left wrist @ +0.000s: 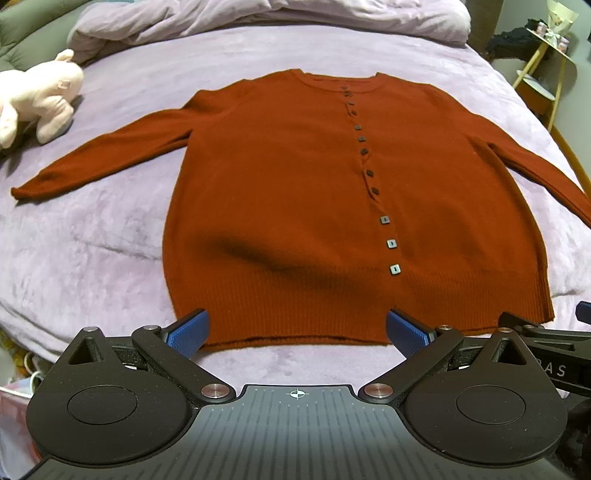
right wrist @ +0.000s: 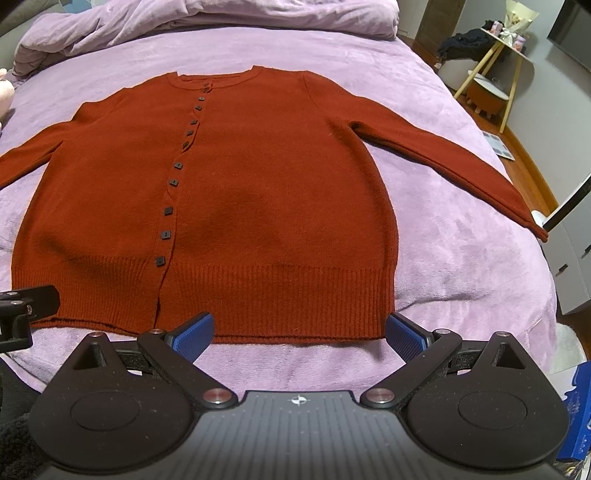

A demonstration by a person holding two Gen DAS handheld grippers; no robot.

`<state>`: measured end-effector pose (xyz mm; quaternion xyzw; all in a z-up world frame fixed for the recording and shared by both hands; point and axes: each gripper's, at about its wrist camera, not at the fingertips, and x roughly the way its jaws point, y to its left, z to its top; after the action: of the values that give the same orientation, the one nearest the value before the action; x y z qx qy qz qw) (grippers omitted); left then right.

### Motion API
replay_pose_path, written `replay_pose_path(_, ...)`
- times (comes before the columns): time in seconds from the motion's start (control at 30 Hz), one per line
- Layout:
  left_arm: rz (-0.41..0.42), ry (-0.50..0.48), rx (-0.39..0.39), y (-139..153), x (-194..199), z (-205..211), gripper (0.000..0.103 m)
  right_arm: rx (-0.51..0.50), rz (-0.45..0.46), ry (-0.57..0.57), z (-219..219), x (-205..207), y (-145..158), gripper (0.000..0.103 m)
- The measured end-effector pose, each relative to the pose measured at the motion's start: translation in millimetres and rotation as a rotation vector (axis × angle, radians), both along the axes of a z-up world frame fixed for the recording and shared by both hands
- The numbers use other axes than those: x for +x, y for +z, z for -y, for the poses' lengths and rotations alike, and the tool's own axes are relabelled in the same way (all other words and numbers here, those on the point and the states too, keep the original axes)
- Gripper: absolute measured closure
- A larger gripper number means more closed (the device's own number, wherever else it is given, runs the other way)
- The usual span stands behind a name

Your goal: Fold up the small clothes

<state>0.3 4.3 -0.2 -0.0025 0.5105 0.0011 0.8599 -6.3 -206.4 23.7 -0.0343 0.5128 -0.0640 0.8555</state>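
A rust-red buttoned cardigan (left wrist: 280,192) lies flat and face up on the purple bed cover, both sleeves spread out to the sides, its ribbed hem nearest me. My left gripper (left wrist: 297,332) hovers open just in front of the hem's left half, nothing between its blue pads. In the right wrist view the same cardigan (right wrist: 258,192) fills the middle, and my right gripper (right wrist: 299,334) stands open before the hem's right half, also empty. Each gripper's black frame shows at the edge of the other's view.
A pink plush toy (left wrist: 37,99) lies on the bed beyond the left sleeve. A bunched purple duvet (left wrist: 258,18) sits at the head of the bed. A yellow-legged side table (right wrist: 495,62) and white furniture (right wrist: 569,258) stand off the bed's right side.
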Motion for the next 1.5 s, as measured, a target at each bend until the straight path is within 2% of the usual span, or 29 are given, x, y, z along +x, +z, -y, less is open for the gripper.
replay_pose_path(1.5, -0.017, 0.001, -0.003, -5.7, 2.3, 1.2, 0.000, 0.031, 0.000, -0.006, 3.5, 1.2, -1.1, 0.004)
